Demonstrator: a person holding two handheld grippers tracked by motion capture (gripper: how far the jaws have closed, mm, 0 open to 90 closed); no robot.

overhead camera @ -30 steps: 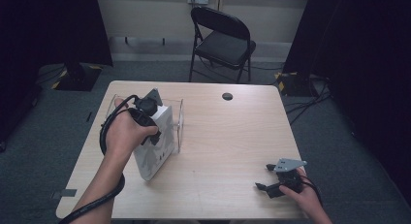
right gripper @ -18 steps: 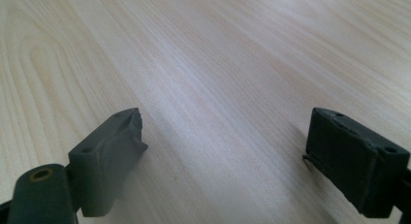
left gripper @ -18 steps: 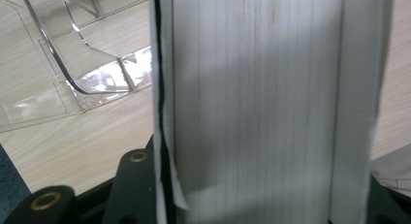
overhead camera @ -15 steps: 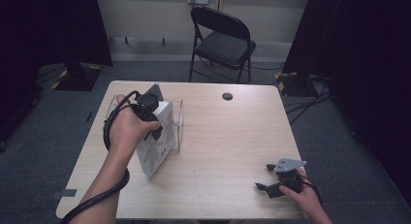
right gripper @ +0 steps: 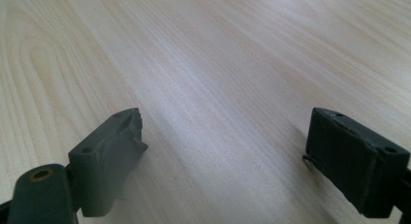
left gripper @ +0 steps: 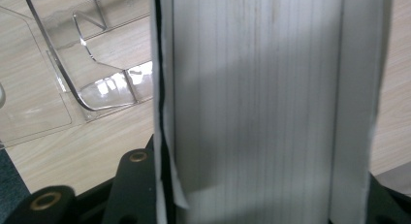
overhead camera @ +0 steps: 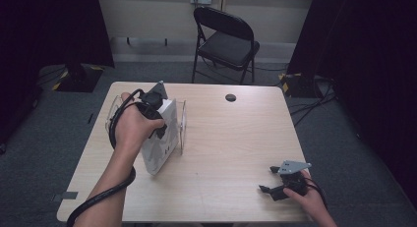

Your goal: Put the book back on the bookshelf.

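Observation:
A thick white book [overhead camera: 162, 141] stands tilted on the wooden table [overhead camera: 236, 138], at its left side. My left gripper [overhead camera: 156, 116] is shut on it from above, with the hand wrapped round the gripper. In the left gripper view the book's page edges [left gripper: 261, 98] run straight up between the two black jaws. The book stands inside a clear acrylic holder [overhead camera: 183, 121], whose curved panels [left gripper: 97, 88] lie to the left of the book. Near the table's front right corner my right gripper [overhead camera: 267, 179] rests low and open. Bare wood lies between its fingers [right gripper: 109, 151].
A small black round cap [overhead camera: 230, 97] sits in the table near its far edge. A black folding chair [overhead camera: 226, 40] stands behind the table. Cables lie on the grey carpet [overhead camera: 310, 104] at the right. Black curtains hang on both sides.
The left hand with the book has shifted slightly toward the far side of the table. The right gripper has not moved.

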